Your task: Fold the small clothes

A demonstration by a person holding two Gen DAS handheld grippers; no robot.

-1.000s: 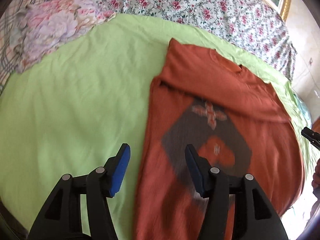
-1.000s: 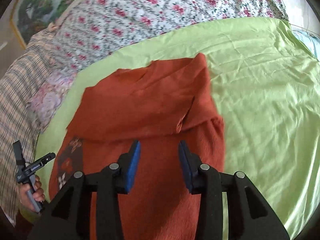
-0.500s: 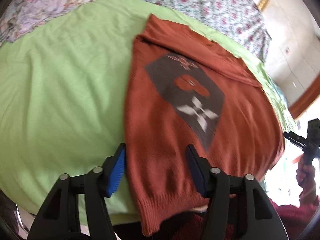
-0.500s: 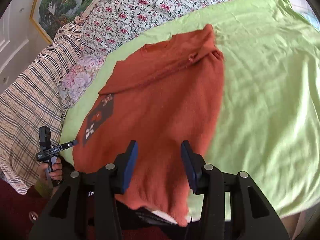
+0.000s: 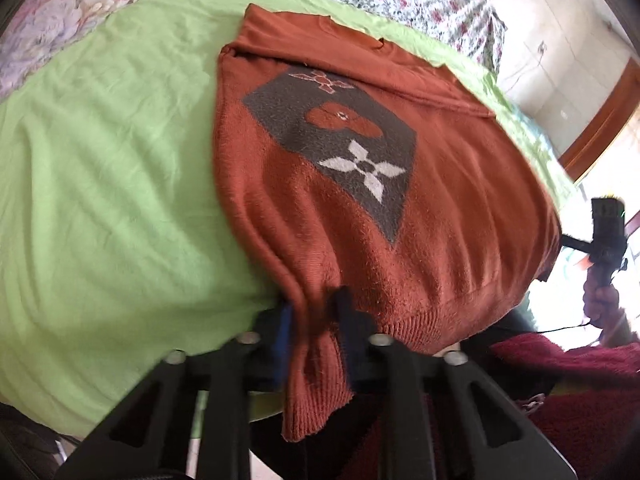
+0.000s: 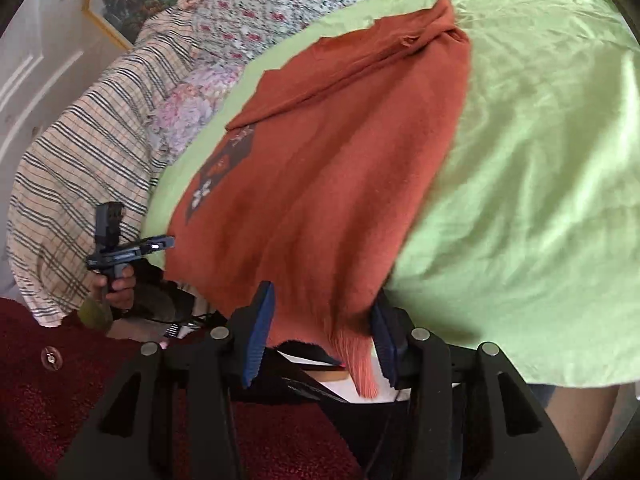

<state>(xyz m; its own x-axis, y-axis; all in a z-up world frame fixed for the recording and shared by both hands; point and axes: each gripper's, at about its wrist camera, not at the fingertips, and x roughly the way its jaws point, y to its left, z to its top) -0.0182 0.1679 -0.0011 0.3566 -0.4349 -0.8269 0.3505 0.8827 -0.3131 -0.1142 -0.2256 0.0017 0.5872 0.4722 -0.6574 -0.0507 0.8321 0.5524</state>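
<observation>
Left gripper [image 5: 314, 330] closing on sweater [image 5: 360, 184] hem corner, apparently pinched; right gripper [image 6: 322, 332] part-open, straddling hem, gripping nothing. Secure both corners before lifting.

Blurred: left gripper [image 5: 314, 322] fingertips on sweater [image 5: 360, 200] hem at six o'clock; sweater's far sleeves folded under.

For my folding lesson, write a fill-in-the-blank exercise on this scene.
1. The sweater is ____ in colour.
2. It lies on a ____ sheet.
3. The left gripper, its fingers closing, has the sweater's ribbed ____ bunched between them.
4. The white shape on the sweater's dark patch is a ____.

Missing words: orange; green; hem; flower
</observation>
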